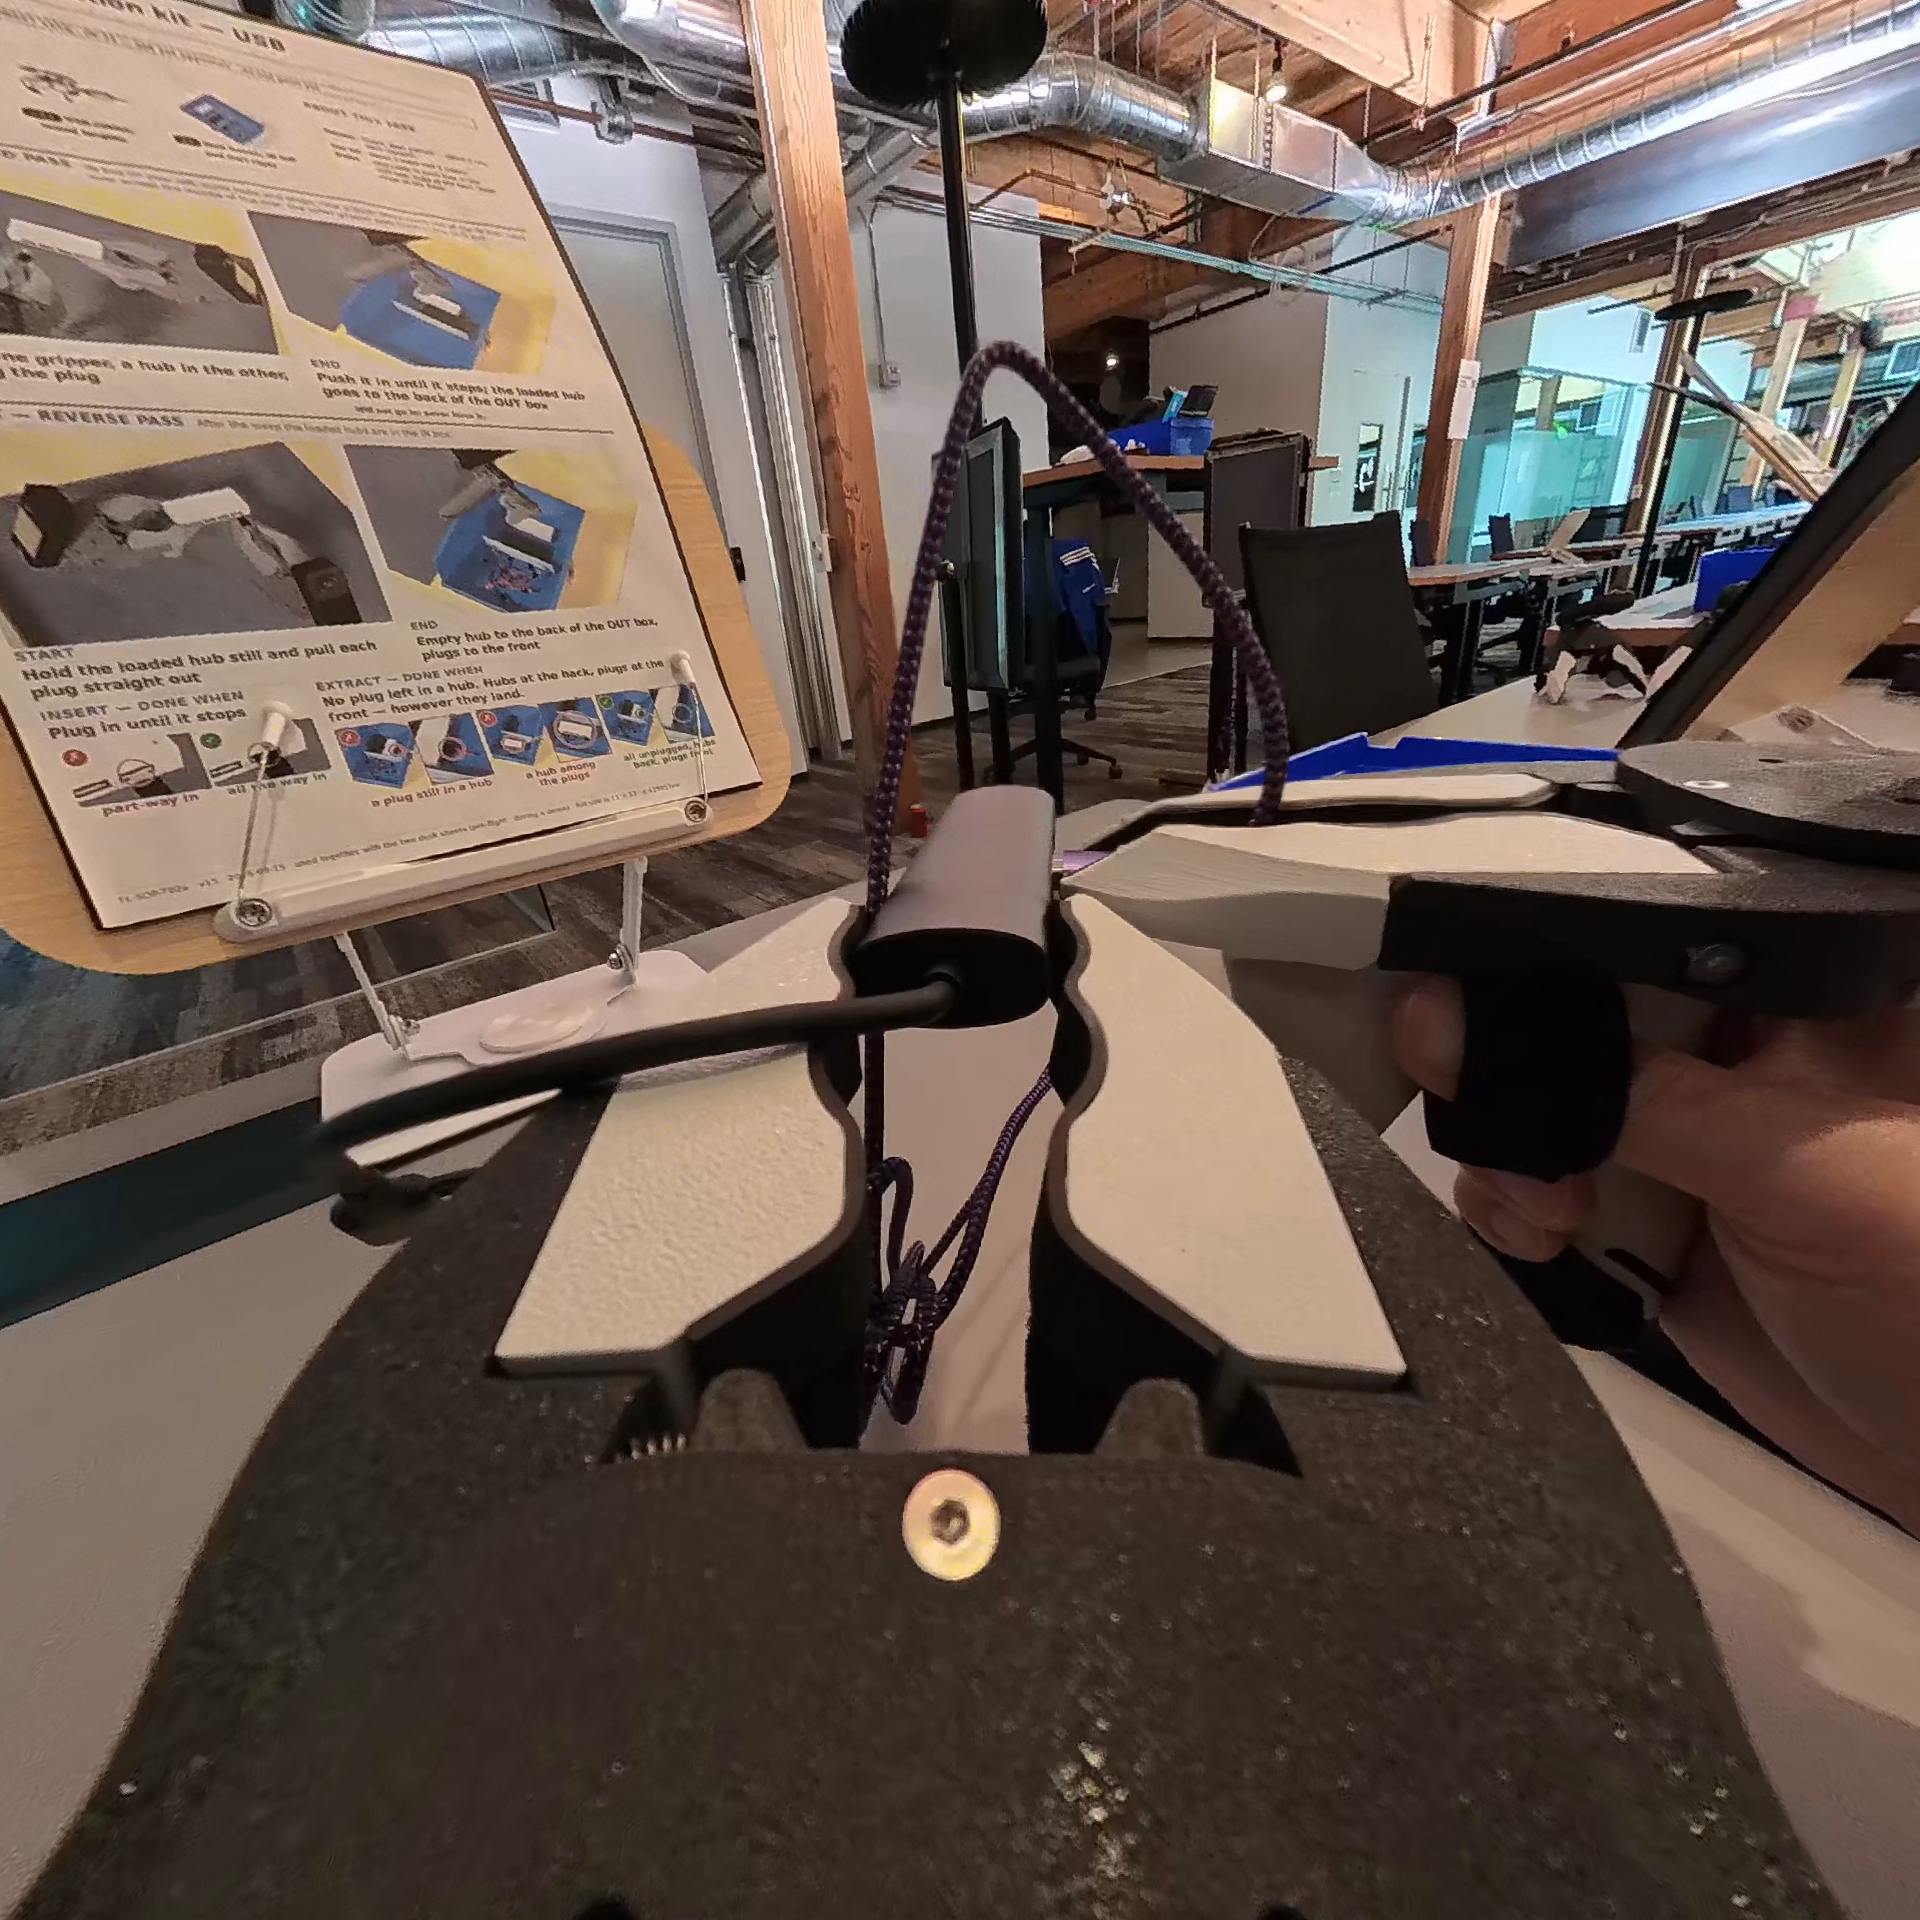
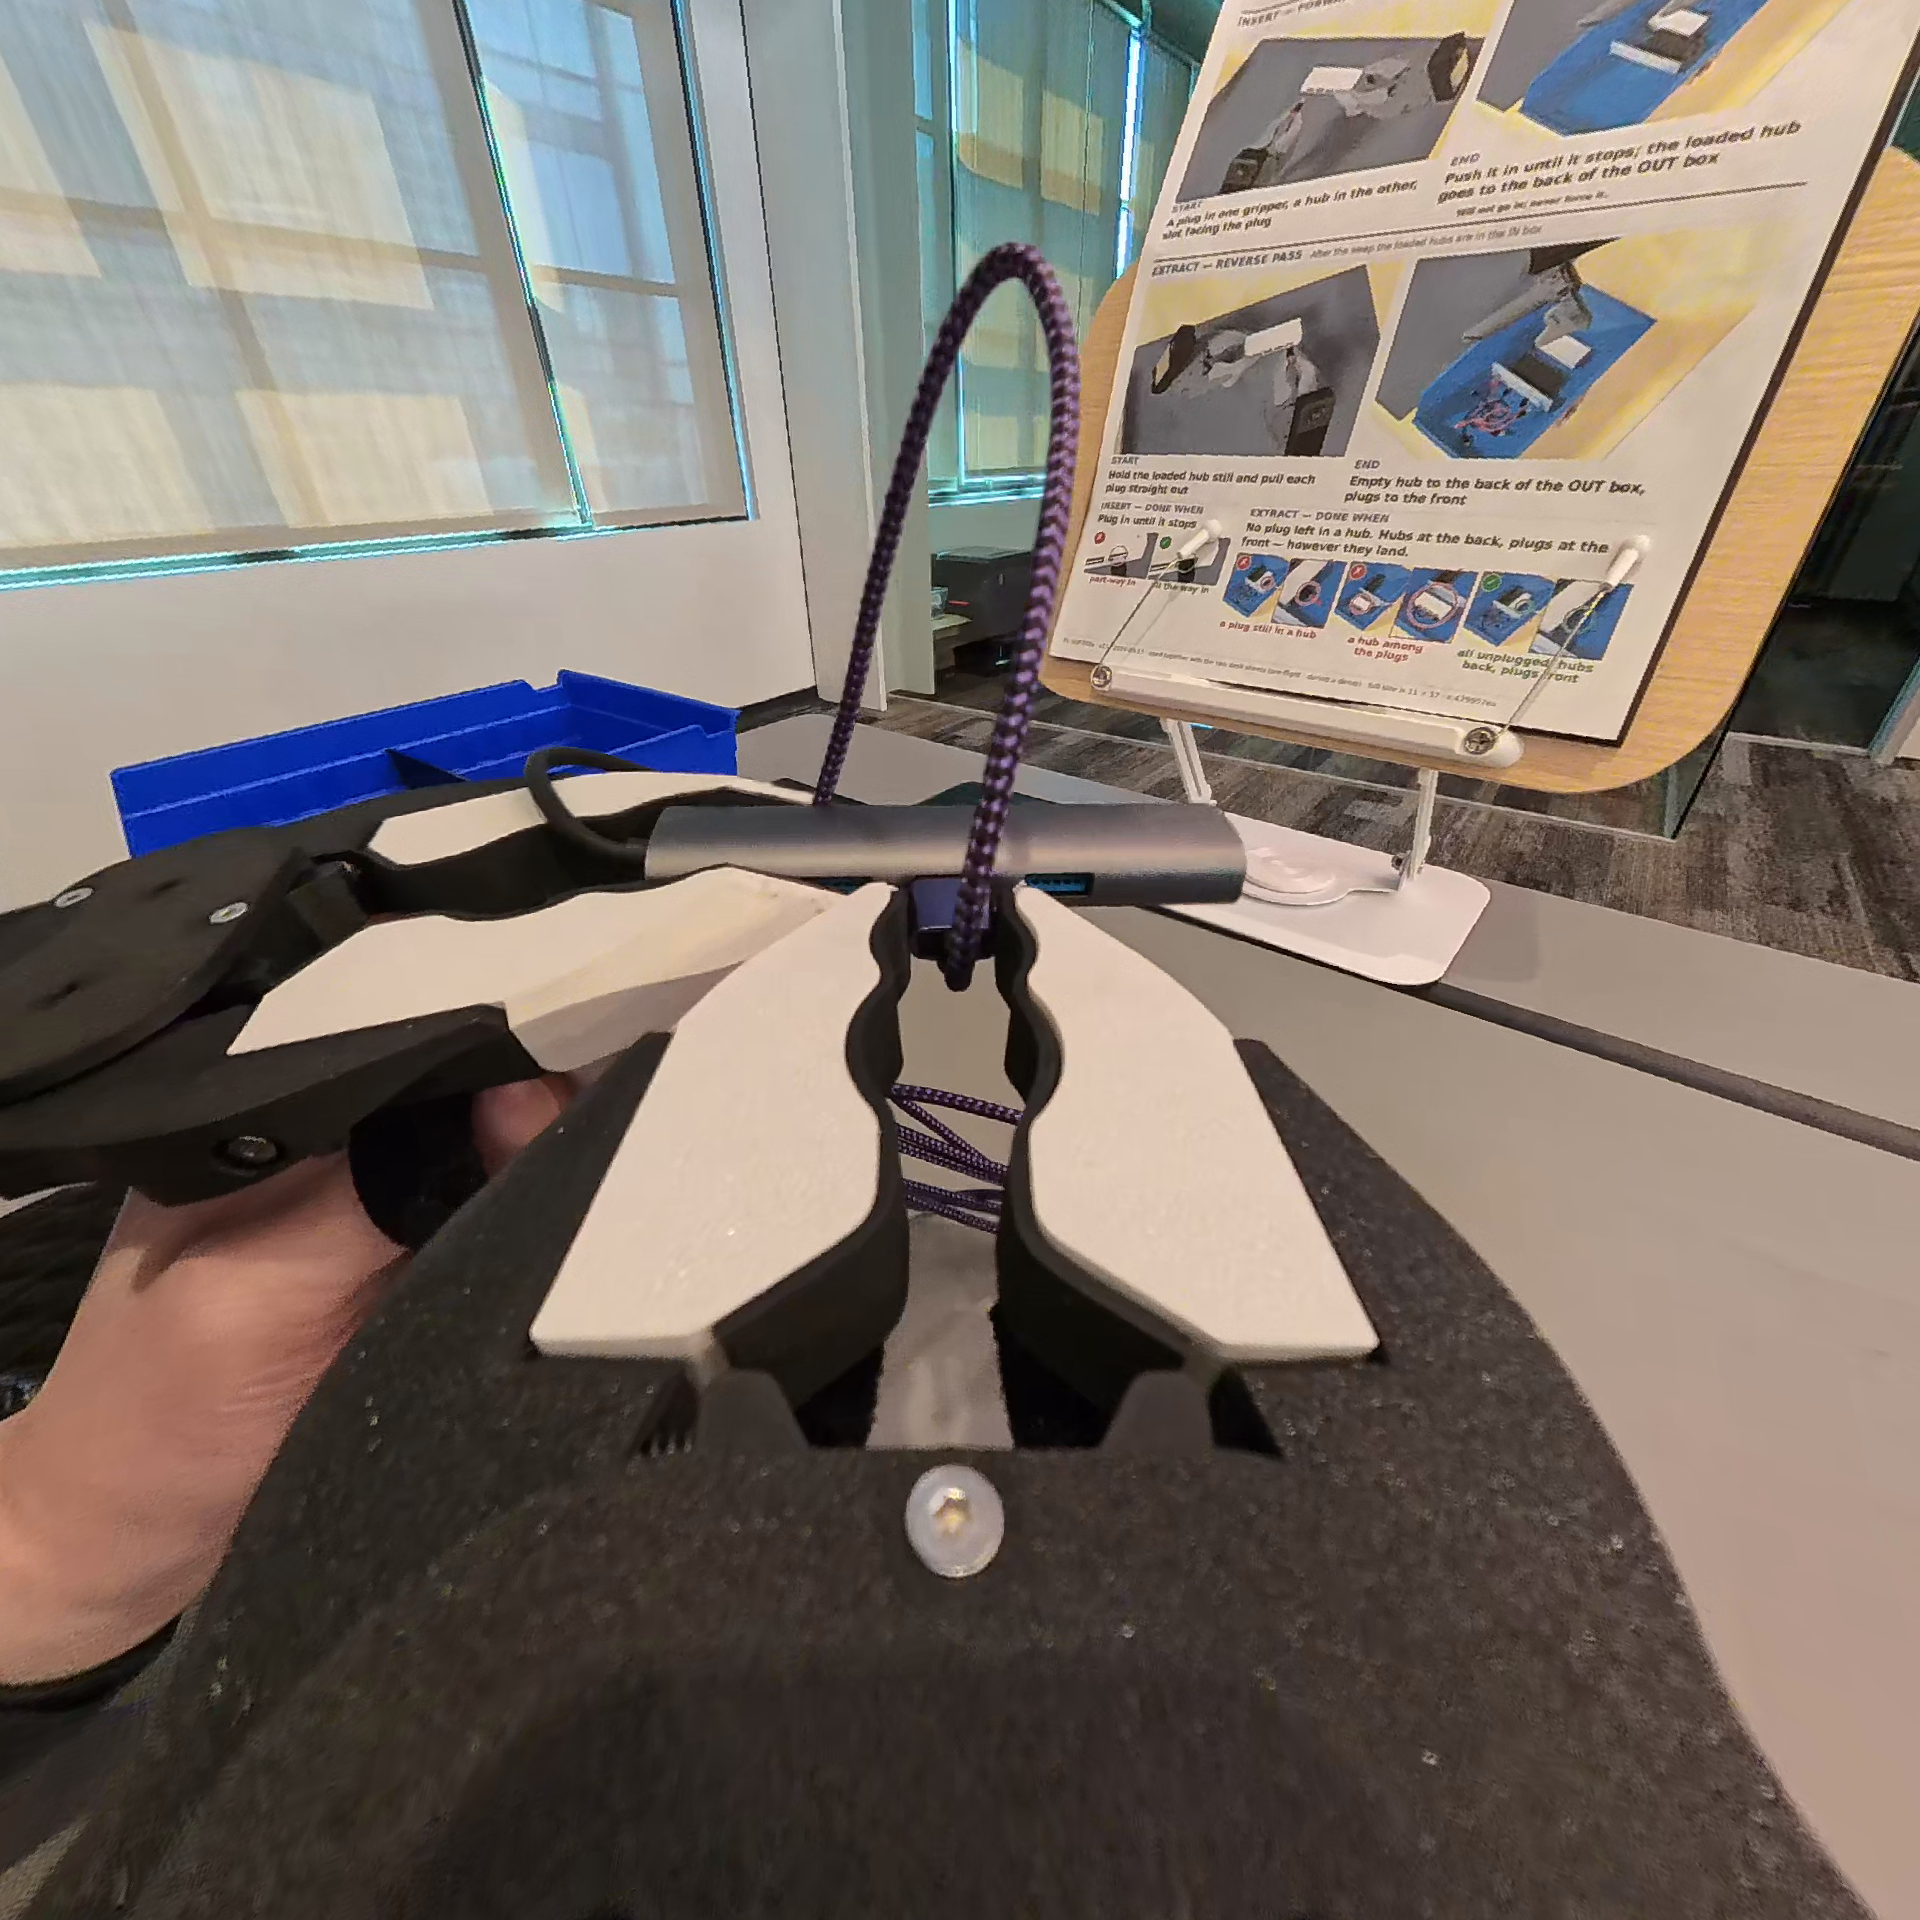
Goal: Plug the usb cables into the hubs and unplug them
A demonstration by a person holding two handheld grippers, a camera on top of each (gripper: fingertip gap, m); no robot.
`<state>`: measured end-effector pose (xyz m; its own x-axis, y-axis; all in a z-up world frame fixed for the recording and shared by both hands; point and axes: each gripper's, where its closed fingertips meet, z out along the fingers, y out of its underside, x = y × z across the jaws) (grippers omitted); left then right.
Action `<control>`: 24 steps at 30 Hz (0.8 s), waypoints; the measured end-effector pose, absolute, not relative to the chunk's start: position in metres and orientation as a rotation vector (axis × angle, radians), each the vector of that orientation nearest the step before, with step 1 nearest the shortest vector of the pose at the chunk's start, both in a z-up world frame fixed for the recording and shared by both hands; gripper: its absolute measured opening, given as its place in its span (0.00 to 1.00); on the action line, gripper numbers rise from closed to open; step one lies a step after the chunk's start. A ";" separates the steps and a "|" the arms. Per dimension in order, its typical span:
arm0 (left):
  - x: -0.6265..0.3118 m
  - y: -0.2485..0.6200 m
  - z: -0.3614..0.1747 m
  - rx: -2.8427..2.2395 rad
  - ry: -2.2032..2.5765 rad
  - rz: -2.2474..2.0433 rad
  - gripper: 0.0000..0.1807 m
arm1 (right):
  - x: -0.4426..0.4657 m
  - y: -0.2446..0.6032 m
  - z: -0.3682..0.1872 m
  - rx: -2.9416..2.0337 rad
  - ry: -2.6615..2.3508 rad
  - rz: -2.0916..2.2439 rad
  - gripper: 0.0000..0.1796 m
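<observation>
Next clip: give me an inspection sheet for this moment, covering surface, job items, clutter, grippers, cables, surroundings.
Surface: grey tabletop, bare where visible.
Job's things: slim grey metal USB hub held in the air; purple USB plug at its port side, seating depth unclear.
Clutter: blue plastic bin; printed instruction sheet on a white stand.
Grippers: left gripper shut on the hub; right gripper shut on the plug.
Cables: purple braided cable arches over the hub; black hub lead trails left.
Surroundings: open office, windows, chairs.
</observation>
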<state>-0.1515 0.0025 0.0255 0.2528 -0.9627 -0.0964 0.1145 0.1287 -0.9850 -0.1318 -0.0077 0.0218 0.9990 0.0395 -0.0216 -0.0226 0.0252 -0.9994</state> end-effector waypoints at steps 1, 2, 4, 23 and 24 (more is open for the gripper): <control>-0.151 0.002 0.026 -1.136 0.987 -1.007 0.18 | -0.132 -0.008 0.022 -1.544 -0.015 0.042 0.09; -0.151 0.002 0.025 -1.136 0.991 -1.006 0.18 | -0.131 -0.008 0.021 -1.546 -0.018 0.034 0.09; -0.151 0.001 0.025 -1.134 0.998 -1.008 0.18 | -0.131 -0.009 0.020 -1.544 -0.023 0.035 0.09; -0.146 0.002 0.020 -1.149 1.014 -1.014 0.18 | -0.126 -0.008 0.016 -1.544 0.033 0.019 0.09; -0.146 0.002 0.021 -1.146 1.012 -1.020 0.18 | -0.126 -0.009 0.017 -1.539 0.034 0.014 0.09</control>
